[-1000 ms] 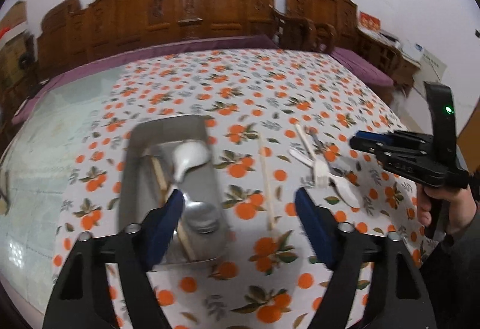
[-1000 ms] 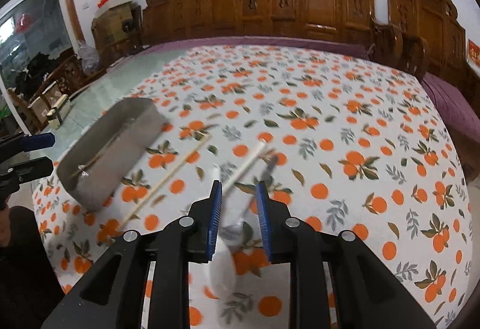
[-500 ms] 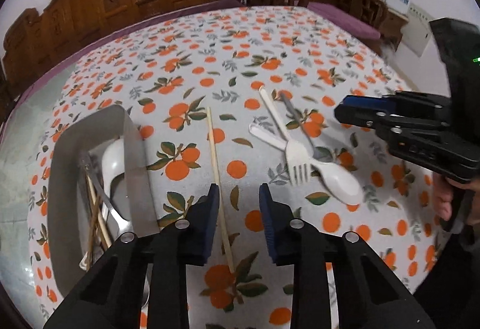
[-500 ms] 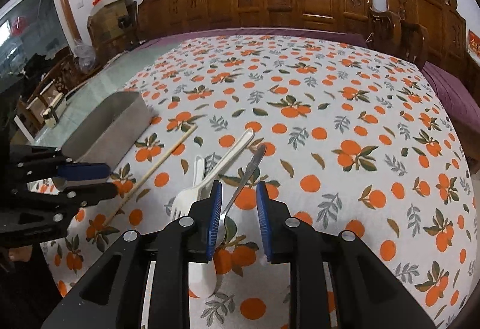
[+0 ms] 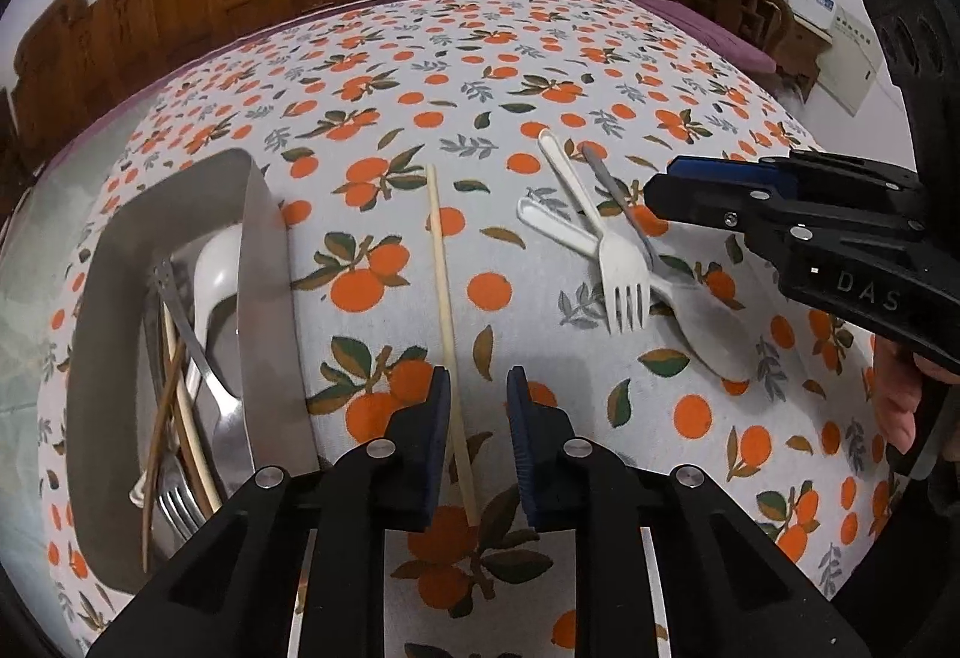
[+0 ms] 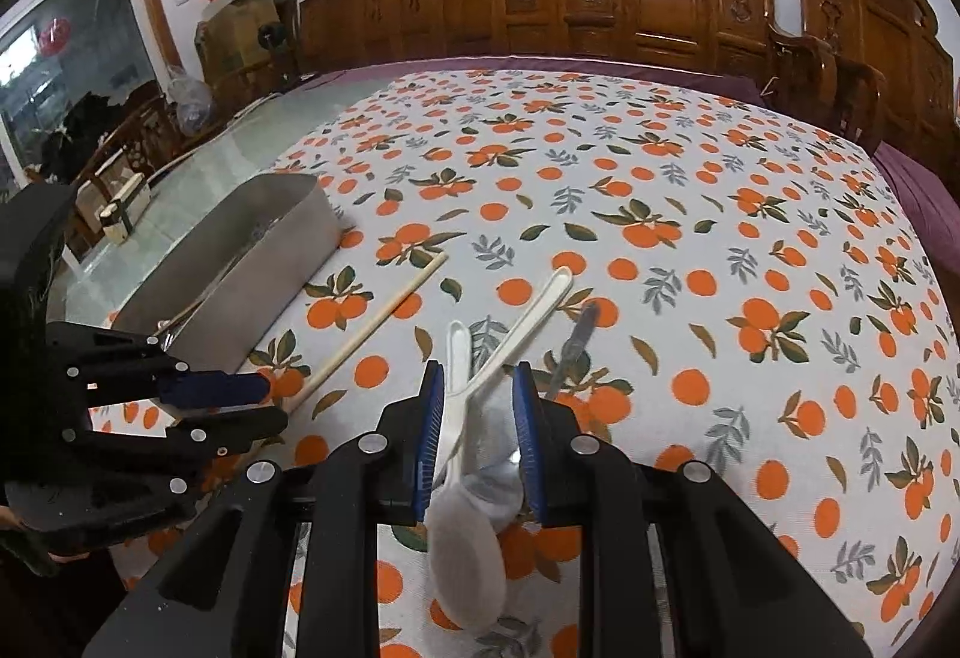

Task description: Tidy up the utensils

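Blue-padded and narrowly parted, the left gripper (image 5: 477, 442) straddles the near end of a pale wooden chopstick (image 5: 443, 286) lying on the orange-print counter (image 5: 600, 58), not visibly pinching it. Left of it, a steel tray (image 5: 264, 298) holds forks, chopsticks and a white spoon. The right gripper (image 6: 477, 436) has its pads slightly apart around a white plastic spoon (image 6: 465, 544) and white plastic fork (image 5: 621, 268) that cross each other; a metal utensil (image 6: 570, 346) lies just beside them.
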